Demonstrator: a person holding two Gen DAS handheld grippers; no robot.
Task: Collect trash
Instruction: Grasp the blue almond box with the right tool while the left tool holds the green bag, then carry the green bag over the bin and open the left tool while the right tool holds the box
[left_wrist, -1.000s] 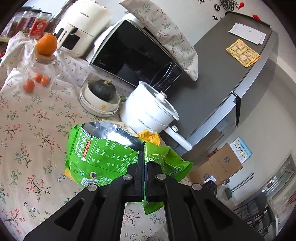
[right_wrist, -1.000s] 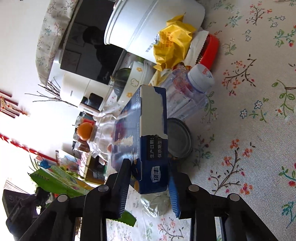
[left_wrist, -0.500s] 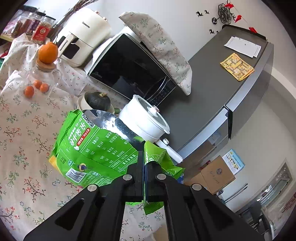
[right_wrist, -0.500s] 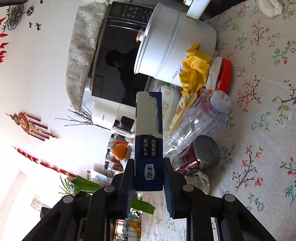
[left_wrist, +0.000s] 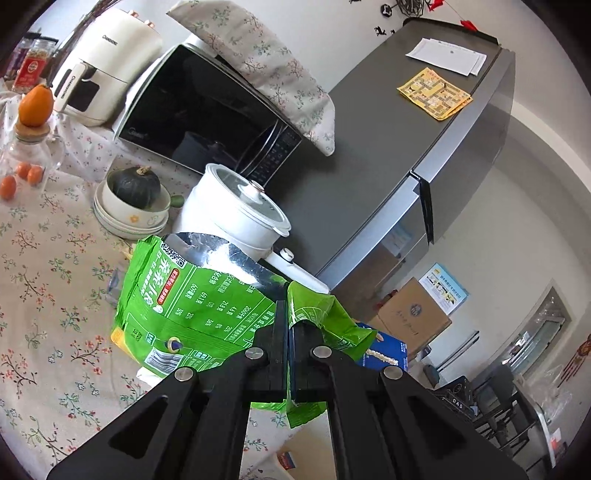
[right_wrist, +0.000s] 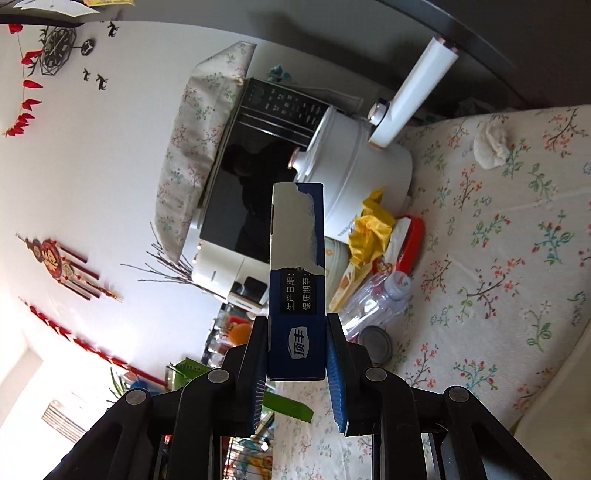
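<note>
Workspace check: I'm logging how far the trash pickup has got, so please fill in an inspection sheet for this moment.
Surface: floral tablecloth, partly bare.
Job's things: green snack bag and blue carton, both lifted in the grippers.
Clutter: clear plastic bottle, can, yellow wrapper and crumpled tissue lie on the cloth beside the white pot.
Grippers: left gripper shut on the bag; right gripper shut on the carton, jaws just closing.
Cables: nothing seen.
Surroundings: microwave, fridge, cardboard box.
</note>
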